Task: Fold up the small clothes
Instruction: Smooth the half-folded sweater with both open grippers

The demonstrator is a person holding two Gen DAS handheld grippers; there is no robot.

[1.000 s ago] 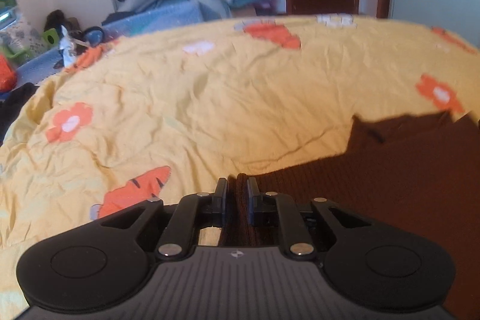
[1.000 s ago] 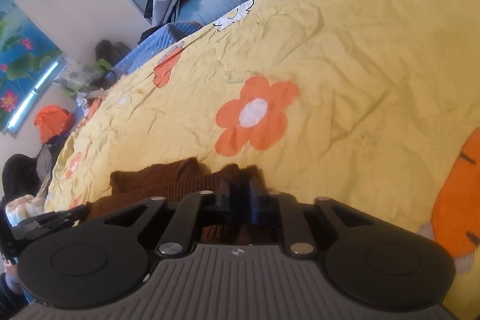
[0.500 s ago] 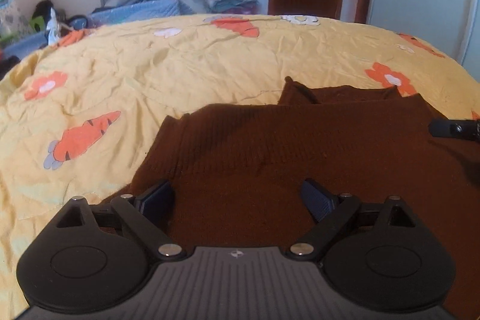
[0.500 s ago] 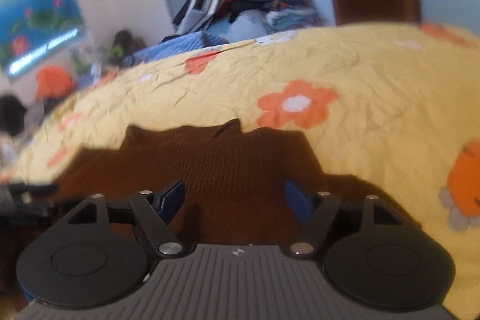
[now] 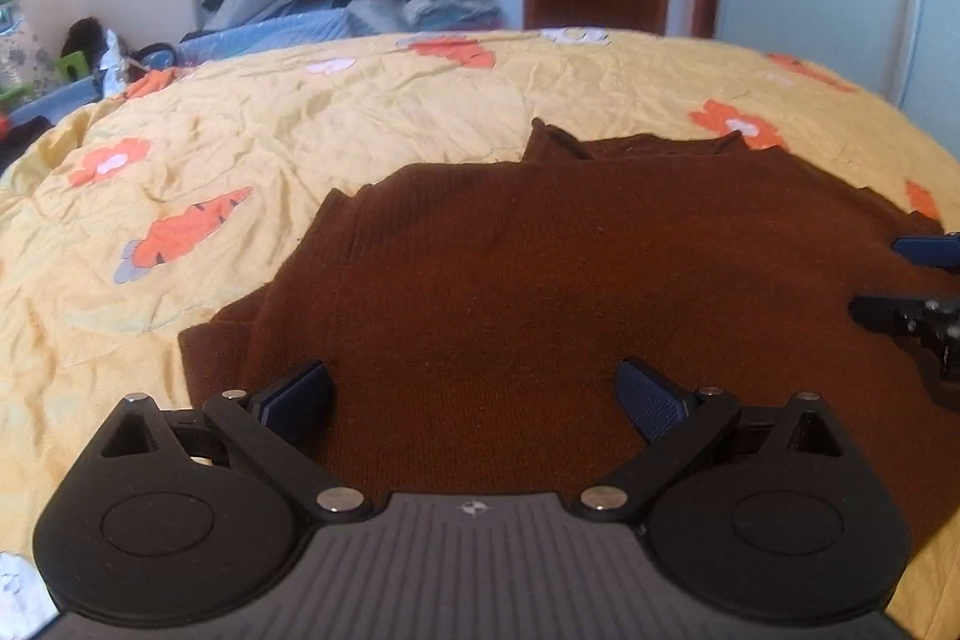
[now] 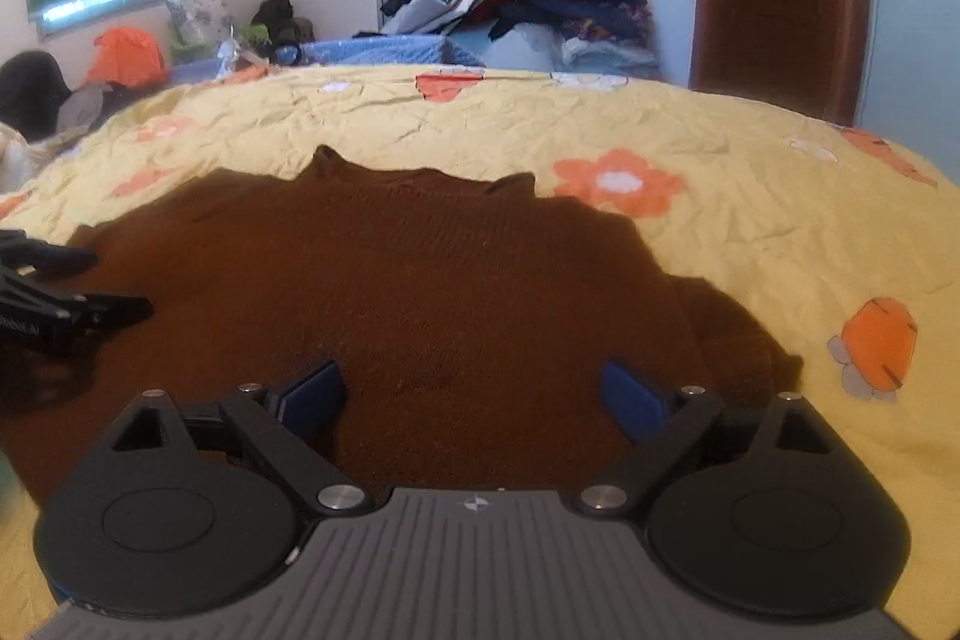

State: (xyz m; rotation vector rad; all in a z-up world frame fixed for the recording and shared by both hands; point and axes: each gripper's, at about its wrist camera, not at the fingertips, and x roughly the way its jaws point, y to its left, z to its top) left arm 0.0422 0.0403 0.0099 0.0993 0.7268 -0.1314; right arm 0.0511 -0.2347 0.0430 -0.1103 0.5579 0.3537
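Yellow flowered bed (image 5: 372, 130) carries the brown sweater (image 5: 540, 292) flat, left gripper (image 5: 474, 394) wide open and empty, right gripper (image 6: 474, 394) jaws opening, empty; between folds, next likely regrasping an edge.

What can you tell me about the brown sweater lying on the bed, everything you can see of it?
The brown sweater is a dark, fine ribbed knit lying flat on the yellow flowered bedspread, collar at its far edge. It looks folded over itself, one layer's edge showing at the left tool's side. The left tool is open over its near part; the right tool is opening there too. No pad grips the cloth.
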